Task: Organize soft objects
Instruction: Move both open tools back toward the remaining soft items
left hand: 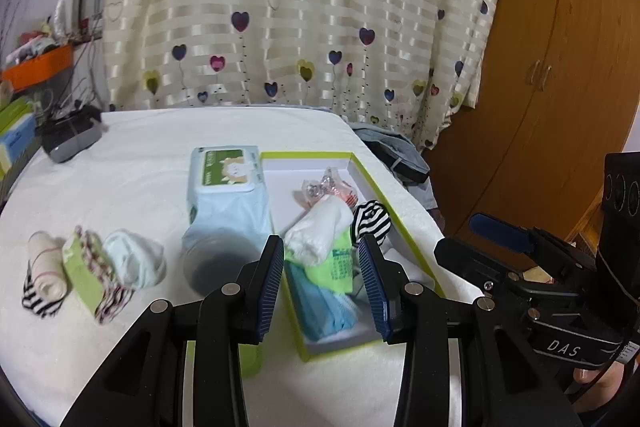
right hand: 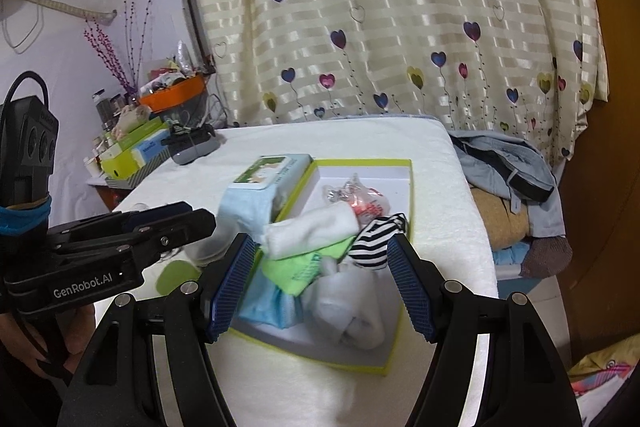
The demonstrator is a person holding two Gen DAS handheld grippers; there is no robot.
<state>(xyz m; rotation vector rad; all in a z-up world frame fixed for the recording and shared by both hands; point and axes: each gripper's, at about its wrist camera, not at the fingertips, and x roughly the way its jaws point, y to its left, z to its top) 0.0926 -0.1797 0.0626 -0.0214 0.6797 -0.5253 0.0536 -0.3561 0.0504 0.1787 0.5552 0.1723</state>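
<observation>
Both the left gripper and right gripper are held apart and empty above the green-rimmed box, already part filled with socks and masks; three rolled bundles left of them remain unpacked.

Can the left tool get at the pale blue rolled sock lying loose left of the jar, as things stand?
Probably yes. The left tool is open and empty, and the pale blue sock lies on the white cover with its top and near side exposed. Only the green-banded bundle touches its left side.
</observation>
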